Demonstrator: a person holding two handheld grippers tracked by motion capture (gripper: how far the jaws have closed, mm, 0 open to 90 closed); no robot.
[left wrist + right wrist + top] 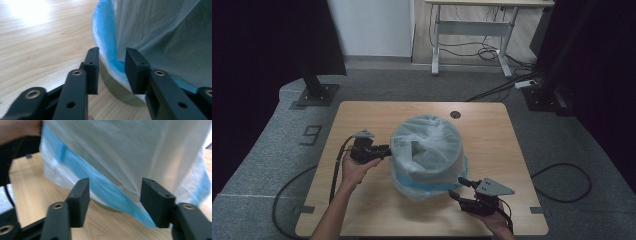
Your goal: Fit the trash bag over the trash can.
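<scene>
A round bin [428, 150] stands mid-table, draped with a white translucent bag [162, 37] over a blue bag [107, 37]. The bin's dull grey base [120, 92] shows under the plastic. My left gripper [387, 150] is at the bin's left side. Its jaws stand apart [111, 67], with the blue bag's edge just beyond the gap and nothing pressed between the pads. My right gripper [457, 187] is at the bin's near right, low by the hanging bag hem. Its jaws are wide open [115, 200] and aimed at the blue hem [117, 195], holding nothing.
The wooden table [362, 115] has a cable hole [455, 114] behind the bin. Beyond it a white desk frame [472, 30] stands over floor cables [492, 50]. A black stand base [317, 94] sits on the floor at the far left.
</scene>
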